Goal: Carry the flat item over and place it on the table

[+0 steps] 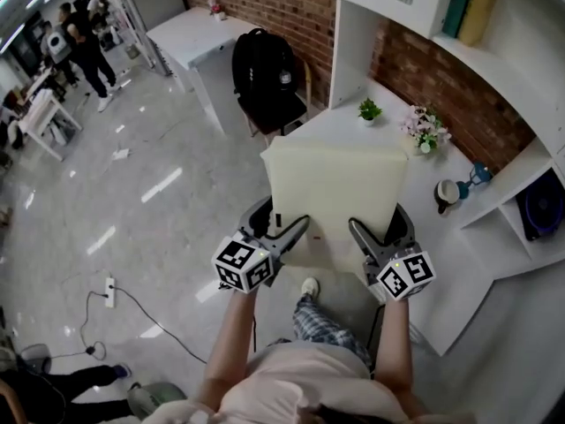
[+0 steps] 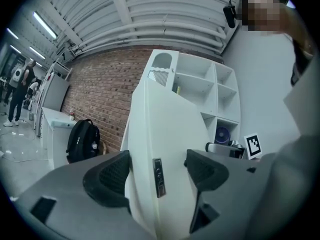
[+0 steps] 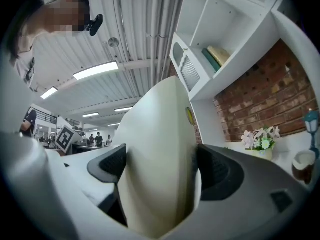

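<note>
The black backpack (image 1: 263, 64) sits on a chair beyond the bench's (image 1: 446, 268) far-left corner, clear of what I am doing.

My left gripper (image 1: 293, 228) has its fingers (image 2: 112, 176) closed onto the flat panel (image 1: 335, 188), one pad on each face. They sit at the left end of the panel's near edge, and a small dark tab on that edge shows between the pads.

The panel is cream-white and is carried in the air between my two hands. From the head view it hangs over the bench's near-left corner. Its far edge points toward the little potted plant (image 1: 369, 109) and the flowers (image 1: 424, 129) at the back edge. Both gripper views look up along it at the ceiling, so I judge it steeply tilted and not yet lying on the bench.

My right gripper (image 1: 364, 237) has its fingers (image 3: 220, 171) clamped on the same near edge, further right, squeezing both faces.

A mug (image 1: 447, 193) stands on the bench just right of the panel.

As I judge it, the pick-up is done and the carry is nearly over, since I stand at the bench. What is left is to lower the panel flat onto the bare part near the front edge, short of the plant, flowers and mug. Then both pairs of fingers must let go.
</note>
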`<state>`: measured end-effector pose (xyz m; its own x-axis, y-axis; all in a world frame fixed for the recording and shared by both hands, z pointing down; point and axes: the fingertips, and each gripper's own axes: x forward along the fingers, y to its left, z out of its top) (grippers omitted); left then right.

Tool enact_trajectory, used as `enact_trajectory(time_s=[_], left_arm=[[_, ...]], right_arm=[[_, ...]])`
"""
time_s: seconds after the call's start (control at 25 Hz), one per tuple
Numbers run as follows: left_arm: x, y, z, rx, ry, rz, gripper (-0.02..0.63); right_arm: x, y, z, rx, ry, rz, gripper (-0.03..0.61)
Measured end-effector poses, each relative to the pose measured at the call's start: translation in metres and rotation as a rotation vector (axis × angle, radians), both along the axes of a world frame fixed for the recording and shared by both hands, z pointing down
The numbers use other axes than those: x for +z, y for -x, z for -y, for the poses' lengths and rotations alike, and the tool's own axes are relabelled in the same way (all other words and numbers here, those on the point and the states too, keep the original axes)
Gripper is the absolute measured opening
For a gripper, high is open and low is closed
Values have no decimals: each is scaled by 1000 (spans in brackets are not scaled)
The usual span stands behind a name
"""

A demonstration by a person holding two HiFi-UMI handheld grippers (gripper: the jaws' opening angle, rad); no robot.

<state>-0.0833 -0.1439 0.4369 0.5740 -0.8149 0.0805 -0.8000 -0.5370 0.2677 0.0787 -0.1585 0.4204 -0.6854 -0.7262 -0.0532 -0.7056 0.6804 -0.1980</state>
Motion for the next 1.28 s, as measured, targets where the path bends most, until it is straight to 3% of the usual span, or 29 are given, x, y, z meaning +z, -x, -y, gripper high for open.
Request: enact_trajectory(time_s=[0.2, 0.52, 1.28], left_arm=[[7, 4, 82, 4, 24, -2, 345], [19, -3, 160, 31, 61, 18, 345], [69, -2, 256, 85, 194, 24, 345]], right_arm=[[7, 3, 82, 9, 22, -12, 456], [20, -4, 156, 29, 73, -8, 455], [74, -3, 245, 103, 243, -18, 454]])
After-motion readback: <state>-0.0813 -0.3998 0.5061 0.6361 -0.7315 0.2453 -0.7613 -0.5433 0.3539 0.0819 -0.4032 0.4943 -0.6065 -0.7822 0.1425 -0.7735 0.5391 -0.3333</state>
